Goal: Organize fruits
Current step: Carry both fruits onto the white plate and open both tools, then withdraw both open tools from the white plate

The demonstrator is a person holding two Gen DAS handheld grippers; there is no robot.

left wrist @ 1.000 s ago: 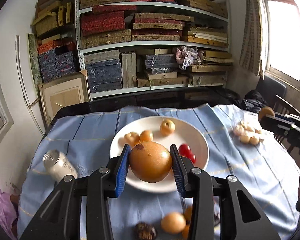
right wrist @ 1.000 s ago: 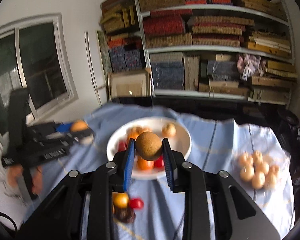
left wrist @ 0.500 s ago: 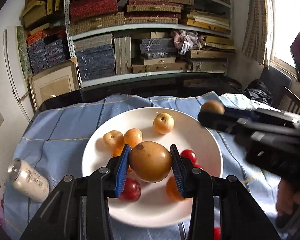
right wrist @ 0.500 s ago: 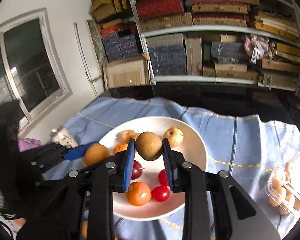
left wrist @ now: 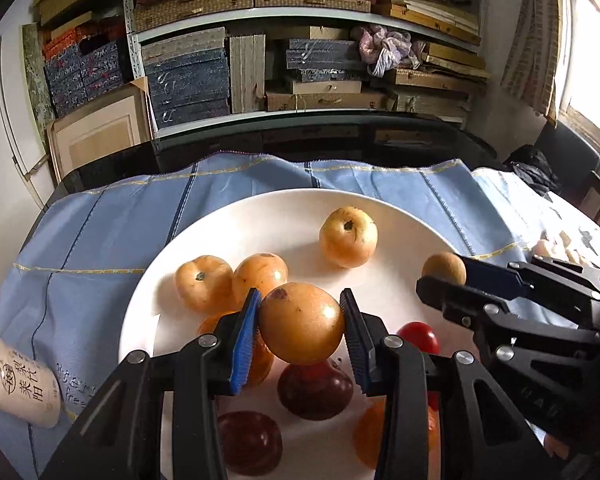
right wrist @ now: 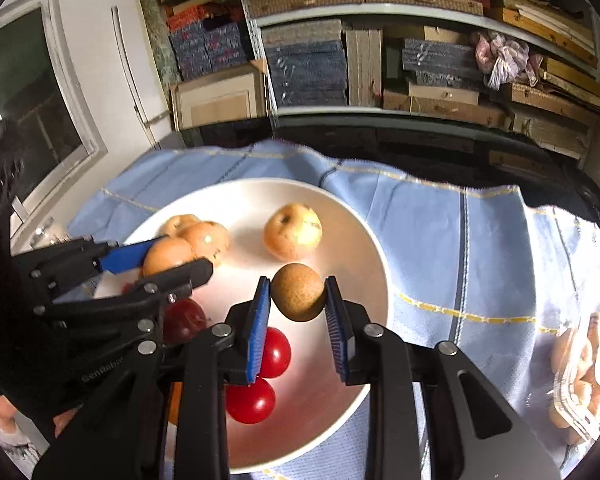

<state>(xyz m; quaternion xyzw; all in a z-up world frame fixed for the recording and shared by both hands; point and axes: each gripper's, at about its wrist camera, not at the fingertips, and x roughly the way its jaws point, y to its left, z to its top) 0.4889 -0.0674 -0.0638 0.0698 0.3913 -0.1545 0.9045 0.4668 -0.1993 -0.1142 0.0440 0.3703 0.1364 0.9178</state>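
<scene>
Left gripper [left wrist: 300, 320] clamps large smooth orange fruit [left wrist: 301, 323], right gripper [right wrist: 296, 300] small rough brown fruit [right wrist: 298, 291]; both above round white plate [left wrist: 260, 216], seemingly for depositing.

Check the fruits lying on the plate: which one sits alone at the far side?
The pale yellow apple-like fruit, stem dimple showing, lies apart toward the white plate's far rim; the orange ones cluster together, touching.
</scene>
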